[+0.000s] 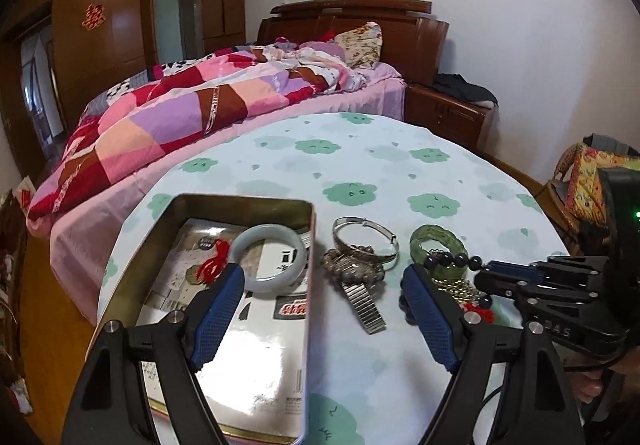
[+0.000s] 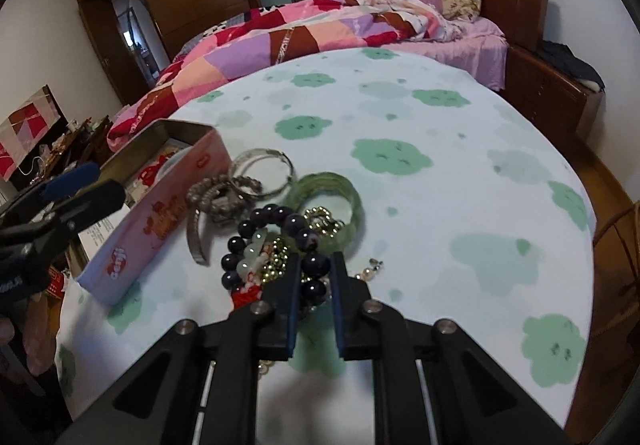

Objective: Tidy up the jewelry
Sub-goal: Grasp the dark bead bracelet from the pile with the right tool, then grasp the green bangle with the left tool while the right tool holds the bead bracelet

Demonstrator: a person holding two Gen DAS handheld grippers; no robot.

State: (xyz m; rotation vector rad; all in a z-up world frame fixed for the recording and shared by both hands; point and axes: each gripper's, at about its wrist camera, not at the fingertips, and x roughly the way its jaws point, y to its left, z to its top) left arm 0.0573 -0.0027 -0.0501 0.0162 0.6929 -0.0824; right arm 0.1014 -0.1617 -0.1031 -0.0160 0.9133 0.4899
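A metal tin (image 1: 240,201) lies open on the table and holds a pale jade bangle (image 1: 269,257) and a red knot charm (image 1: 212,265). My left gripper (image 1: 324,285) is open above the tin's right rim, empty. Right of the tin lie a silver bangle (image 1: 366,241), a metal watch band (image 1: 362,305) and a green bangle (image 1: 438,245). My right gripper (image 2: 316,265) is shut on the dark bead bracelet (image 2: 272,229), in the jewelry pile beside the green bangle (image 2: 336,189). The tin's pink side (image 2: 160,221) shows at the left.
The round table (image 2: 440,165) has a pale cloth with green cloud prints. A bed (image 1: 180,113) with a patchwork quilt stands just behind it. A wooden nightstand (image 1: 448,113) is at the back right. The left gripper (image 2: 80,189) also shows in the right wrist view.
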